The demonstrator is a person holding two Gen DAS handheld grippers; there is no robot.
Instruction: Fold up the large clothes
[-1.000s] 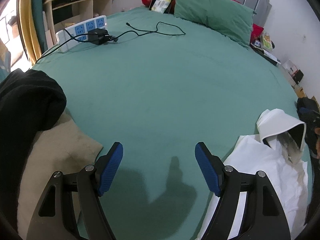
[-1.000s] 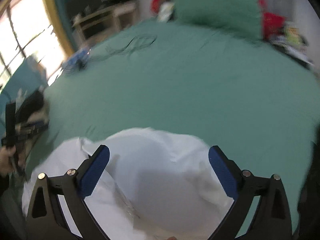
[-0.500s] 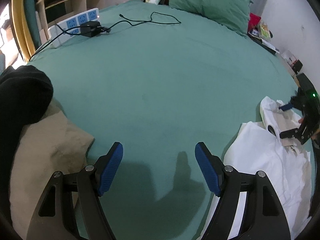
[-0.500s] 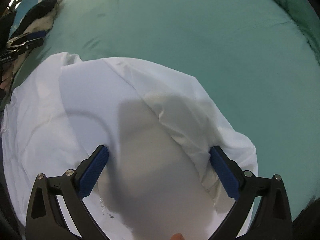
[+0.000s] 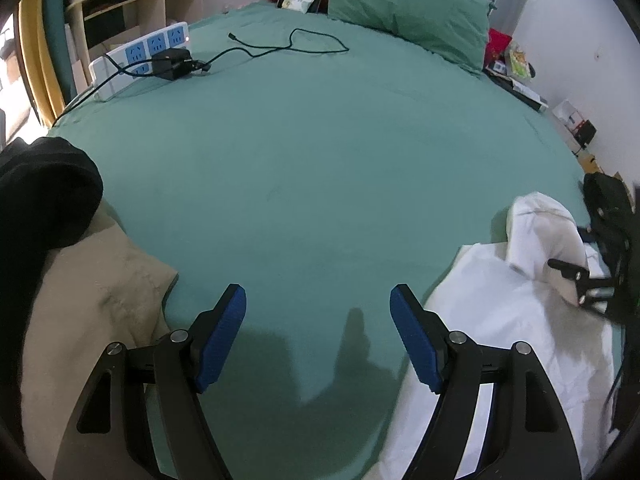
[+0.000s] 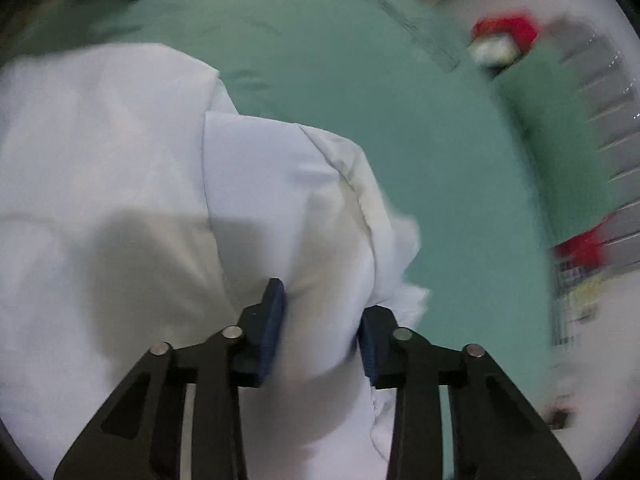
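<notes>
Bed (image 5: 320,168): a green sheet fills both views; it carries every cloth item named here.
White garment (image 6: 120,160): the largest cloth, crumpled on the green sheet; in the right wrist view it spreads across the left and centre, and in the left wrist view it lies at the lower right (image 5: 520,320), partly under the left gripper's right-hand finger.
Beige cloth (image 5: 92,312): at the lower left of the left wrist view, beside the left gripper's other finger.
Black garment (image 5: 40,200): heaped on top of the beige cloth's far end.
Green pillow (image 5: 408,20): at the head of the bed, well apart from both grippers.
Power strip (image 5: 140,60): white with blue sockets, on the far left edge of the sheet, a black cable trailing from it.
Left gripper (image 5: 318,332): pointed steeply down over bare sheet; its jaws stand wide apart with nothing between them; the white garment is just to its right.
Right gripper (image 6: 322,328): pointed steeply down into the white garment; its jaws are closing, a bunched fold of white fabric fills the gap and the blue pads (image 6: 274,328) press against it on both sides.
Right gripper from the left wrist view (image 5: 588,280): a dark blurred shape at the right edge, on the raised hump of the white garment.
</notes>
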